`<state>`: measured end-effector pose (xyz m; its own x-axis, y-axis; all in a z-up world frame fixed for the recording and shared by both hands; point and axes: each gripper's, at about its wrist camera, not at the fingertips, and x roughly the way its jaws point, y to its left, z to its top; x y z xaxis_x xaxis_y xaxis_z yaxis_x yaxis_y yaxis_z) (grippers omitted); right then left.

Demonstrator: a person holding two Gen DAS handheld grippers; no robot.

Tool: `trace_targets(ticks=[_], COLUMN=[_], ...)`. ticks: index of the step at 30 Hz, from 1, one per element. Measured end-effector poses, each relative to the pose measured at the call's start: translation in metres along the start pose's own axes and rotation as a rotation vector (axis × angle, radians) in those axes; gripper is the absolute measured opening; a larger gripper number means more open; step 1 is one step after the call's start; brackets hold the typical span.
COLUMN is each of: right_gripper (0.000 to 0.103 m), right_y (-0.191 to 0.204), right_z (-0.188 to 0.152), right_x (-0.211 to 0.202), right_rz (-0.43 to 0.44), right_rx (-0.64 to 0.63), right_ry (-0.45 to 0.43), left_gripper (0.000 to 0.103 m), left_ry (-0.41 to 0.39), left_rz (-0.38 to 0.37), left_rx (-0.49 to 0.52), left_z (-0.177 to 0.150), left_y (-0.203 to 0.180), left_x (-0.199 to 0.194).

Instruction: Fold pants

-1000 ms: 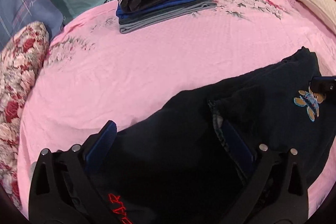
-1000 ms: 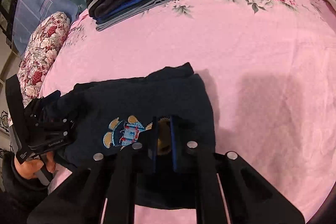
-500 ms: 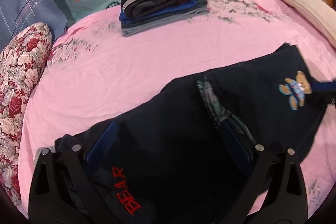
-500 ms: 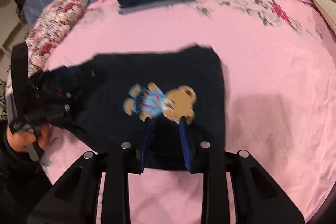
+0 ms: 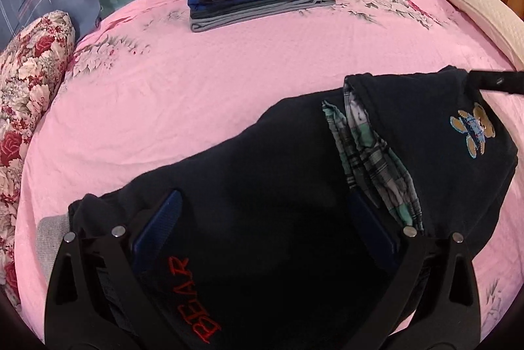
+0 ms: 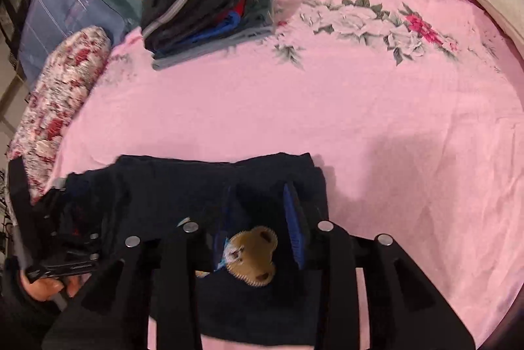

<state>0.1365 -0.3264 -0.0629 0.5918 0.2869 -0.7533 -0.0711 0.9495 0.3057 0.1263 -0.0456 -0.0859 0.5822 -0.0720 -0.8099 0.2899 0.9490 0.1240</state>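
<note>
The pants (image 5: 262,179) are soft, matt navy cloth with a stitched bear patch (image 5: 473,128) and a thin plaid lining (image 5: 370,160). The bedsheet (image 5: 229,71) is matt pink cotton, finely textured. Each claw (image 5: 265,238) is matt black plastic with shiny metal screws (image 5: 118,231) and ribbed blue pads (image 6: 292,222).

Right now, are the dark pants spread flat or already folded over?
Partly folded: the dark pants are doubled over, their plaid lining showing at the overlapping edge, bear patch on top.
</note>
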Motion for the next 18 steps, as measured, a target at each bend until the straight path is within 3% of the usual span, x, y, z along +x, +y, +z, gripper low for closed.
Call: trace_targets(ticks=[1, 3, 4, 6, 9, 11, 13, 14, 15, 16, 17, 18], right_gripper=[0.045, 0.076, 0.082, 0.085, 0.085, 0.085, 0.072, 0.062, 0.043, 0.041, 0.026, 0.021], right_y=[0.000, -0.011, -0.020, -0.039, -0.048, -0.043, -0.040, -0.038, -0.034, -0.030, -0.027, -0.026], right_z=[-0.003, -0.008, -0.013, -0.019, -0.032, -0.039, -0.043, -0.045, -0.047, -0.047, -0.048, -0.049], right_x=[-0.013, -0.027, -0.032, -0.028, -0.016, -0.006, 0.005, 0.008, 0.009, 0.010, 0.008, 0.008], right_rz=[-0.016, -0.062, -0.088, -0.077, 0.046, 0.047, 0.080, 0.095, 0.113, 0.138, 0.139, 0.153], right_rx=[-0.004, -0.001, 0.010, 0.032, 0.051, 0.019, 0.020, 0.017, -0.001, -0.010, -0.022, -0.026], right_ry=[-0.030, -0.068, -0.077, -0.058, -0.011, 0.020, 0.063, 0.073, 0.077, 0.096, 0.090, 0.095], left_gripper=[0.101, 0.101, 0.101, 0.101, 0.101, 0.101, 0.101, 0.101, 0.101, 0.101, 0.101, 0.101], left_ry=[-0.001, -0.002, -0.003, -0.007, -0.011, -0.013, -0.015, -0.014, -0.016, -0.016, -0.015, -0.013], left_rz=[0.000, -0.003, -0.001, 0.009, 0.017, 0.022, 0.028, 0.032, 0.034, 0.036, 0.037, 0.039], left_rx=[0.000, -0.003, -0.001, 0.006, 0.012, 0.013, 0.014, 0.015, 0.015, 0.016, 0.015, 0.014], left_z=[0.000, 0.000, 0.000, -0.001, -0.001, -0.002, -0.002, -0.002, -0.002, -0.002, -0.002, -0.001], left_y=[0.000, 0.001, 0.001, 0.000, -0.001, -0.002, -0.002, -0.003, -0.003, -0.002, -0.003, -0.003], left_x=[0.000, -0.001, -0.001, -0.002, -0.002, -0.003, -0.004, -0.004, -0.005, -0.005, -0.004, -0.004])
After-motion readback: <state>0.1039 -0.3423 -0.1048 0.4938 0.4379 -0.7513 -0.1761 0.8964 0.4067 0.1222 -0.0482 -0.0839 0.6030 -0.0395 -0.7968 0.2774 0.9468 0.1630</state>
